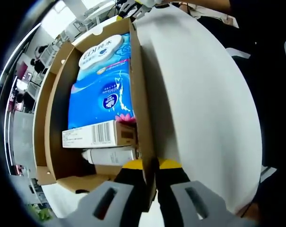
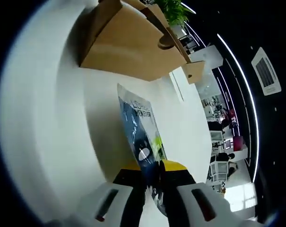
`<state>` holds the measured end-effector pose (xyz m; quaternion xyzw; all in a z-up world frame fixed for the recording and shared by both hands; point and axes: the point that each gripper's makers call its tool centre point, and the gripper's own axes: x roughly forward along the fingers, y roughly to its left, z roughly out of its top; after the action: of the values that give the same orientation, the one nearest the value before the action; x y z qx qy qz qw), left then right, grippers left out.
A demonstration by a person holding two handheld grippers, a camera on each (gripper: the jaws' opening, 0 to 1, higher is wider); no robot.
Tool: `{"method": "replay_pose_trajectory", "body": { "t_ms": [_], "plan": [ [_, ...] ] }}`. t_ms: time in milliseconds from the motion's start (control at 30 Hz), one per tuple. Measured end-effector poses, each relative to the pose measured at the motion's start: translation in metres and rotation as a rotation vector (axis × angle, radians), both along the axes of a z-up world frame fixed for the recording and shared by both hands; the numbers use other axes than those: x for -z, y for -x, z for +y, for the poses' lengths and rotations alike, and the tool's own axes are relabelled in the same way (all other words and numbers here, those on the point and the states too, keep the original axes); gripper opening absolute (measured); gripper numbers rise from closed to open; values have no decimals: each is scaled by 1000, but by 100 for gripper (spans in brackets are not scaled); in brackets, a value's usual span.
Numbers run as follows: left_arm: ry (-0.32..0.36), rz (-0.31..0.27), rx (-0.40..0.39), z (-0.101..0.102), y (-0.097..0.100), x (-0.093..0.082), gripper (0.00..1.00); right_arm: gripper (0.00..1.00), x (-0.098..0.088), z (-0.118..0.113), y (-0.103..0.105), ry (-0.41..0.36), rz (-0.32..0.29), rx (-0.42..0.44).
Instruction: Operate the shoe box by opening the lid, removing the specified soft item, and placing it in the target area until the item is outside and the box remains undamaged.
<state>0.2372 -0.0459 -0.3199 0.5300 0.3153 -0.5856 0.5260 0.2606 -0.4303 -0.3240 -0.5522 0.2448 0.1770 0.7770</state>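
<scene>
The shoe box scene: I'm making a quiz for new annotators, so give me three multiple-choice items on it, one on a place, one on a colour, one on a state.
1. Where is the white carton with the barcode?
A. inside the cardboard box
B. on the table outside it
C. in the right gripper

2. What is the main colour of the tissue pack in the box?
A. red
B. blue
C. green

3. What is the right gripper doing?
A. hanging open
B. shut on the flat pouch
C. shut on the box wall

Answers: 1 A, it lies between the box walls. 2 B, its wrapper is blue. 3 B, both jaws pinch the pouch's lower end.
</scene>
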Motion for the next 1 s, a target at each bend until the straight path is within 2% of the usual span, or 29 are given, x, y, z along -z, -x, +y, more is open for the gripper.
{"method": "replay_pose_trajectory", "body": {
  "t_ms": [467, 667, 1000],
  "plan": [
    [1, 0, 3, 0, 2, 1, 5, 13, -2, 1, 8, 5, 21, 4],
    [1, 0, 3, 1, 2, 1, 5, 14, -2, -3, 18, -7, 39, 19],
    [0, -3, 5, 0, 2, 1, 5, 16, -1, -4, 12, 3, 54, 25]
  ]
}}
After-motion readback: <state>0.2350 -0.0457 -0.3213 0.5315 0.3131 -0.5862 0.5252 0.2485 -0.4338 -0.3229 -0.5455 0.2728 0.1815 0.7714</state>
